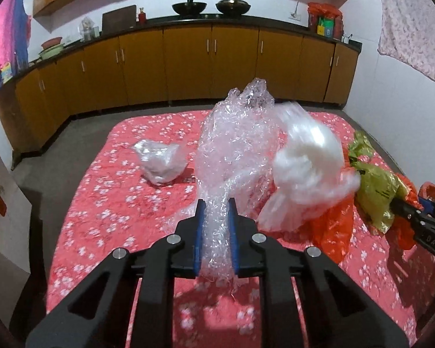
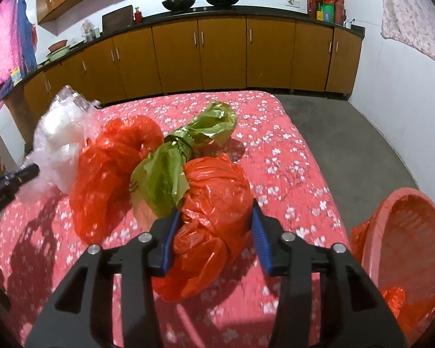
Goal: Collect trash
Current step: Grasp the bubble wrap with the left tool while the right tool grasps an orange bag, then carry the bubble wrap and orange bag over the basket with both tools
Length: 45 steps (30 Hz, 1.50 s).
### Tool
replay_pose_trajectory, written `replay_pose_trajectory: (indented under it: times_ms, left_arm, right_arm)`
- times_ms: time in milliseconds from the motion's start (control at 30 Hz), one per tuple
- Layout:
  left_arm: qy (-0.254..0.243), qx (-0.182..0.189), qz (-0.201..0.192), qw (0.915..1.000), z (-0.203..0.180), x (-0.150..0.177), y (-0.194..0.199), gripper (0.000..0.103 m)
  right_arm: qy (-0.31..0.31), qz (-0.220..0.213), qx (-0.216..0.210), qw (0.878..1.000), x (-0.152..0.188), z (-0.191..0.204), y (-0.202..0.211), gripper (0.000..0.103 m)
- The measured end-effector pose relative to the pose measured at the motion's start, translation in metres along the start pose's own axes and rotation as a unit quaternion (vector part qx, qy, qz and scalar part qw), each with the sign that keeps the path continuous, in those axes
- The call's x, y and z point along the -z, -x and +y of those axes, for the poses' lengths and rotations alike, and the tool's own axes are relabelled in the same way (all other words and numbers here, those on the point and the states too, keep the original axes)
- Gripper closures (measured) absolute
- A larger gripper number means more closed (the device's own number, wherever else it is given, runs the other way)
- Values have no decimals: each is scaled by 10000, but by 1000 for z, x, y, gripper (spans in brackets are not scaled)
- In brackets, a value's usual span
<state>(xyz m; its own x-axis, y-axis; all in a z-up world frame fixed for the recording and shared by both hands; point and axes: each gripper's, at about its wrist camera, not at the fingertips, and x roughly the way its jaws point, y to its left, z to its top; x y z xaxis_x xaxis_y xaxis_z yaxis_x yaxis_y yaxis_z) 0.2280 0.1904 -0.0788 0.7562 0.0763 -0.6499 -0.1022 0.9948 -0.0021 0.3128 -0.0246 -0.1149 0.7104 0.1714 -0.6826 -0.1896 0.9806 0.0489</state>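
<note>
Crinkled clear bubble wrap (image 1: pixel 235 145) rises from the flowered red bedcover (image 1: pixel 101 203), and my left gripper (image 1: pixel 216 206) is shut on its lower end. A blurred white plastic bag (image 1: pixel 304 159) hangs beside the wrap, and a small clear bag (image 1: pixel 159 159) lies further left. My right gripper (image 2: pixel 216 214) is shut on a knotted red plastic bag (image 2: pixel 214 191). A green bag (image 2: pixel 165 174) and a second red bag (image 2: pixel 110 174) lie just beyond it. The white plastic bag (image 2: pixel 58 139) and left gripper arm (image 2: pixel 14 177) show at that view's left edge.
A pink plastic basin (image 2: pixel 406 232) with red plastic in it stands off the bed's right side. Yellow kitchen cabinets (image 1: pixel 188 63) run along the far wall behind a strip of grey floor (image 2: pixel 348 133). Cloths hang on both side walls.
</note>
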Motion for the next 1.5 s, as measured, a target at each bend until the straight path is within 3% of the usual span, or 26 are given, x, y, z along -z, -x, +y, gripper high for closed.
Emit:
replay_pose_trajectory:
  times_ms: [233,367,633,800,933,1067,1500]
  left_arm:
    - [78,-64,-80,9999,14,-1,13,88]
    - [95,-66,-103,9999,17,0,16,88]
    - [131,-49,-135,9998,17,4,21,88]
    - [145,-39,-123,9998,17,5,21,88]
    - [128,-43,-137,9998,16,5,25,88]
    - [123,-59,-181,9997,16,4,30,88]
    - [-7,101,-376,9992,-10,0,56,88]
  right_arm:
    - [-220,-56,-46,9997,9,-7,14,54]
    - [-373,-134,-72,9992,10,-14,24,41]
    - [-562,-267,24,9981,12,-26,39,41]
    - [-390,-35,86,9992,16,-24,26,46]
    - [-218,69,38,9997,17,-15,17,67]
    - [-145,-2,54,9999,16,-14,23,79]
    - [-487,-297,106,9983,20,-39,67,85]
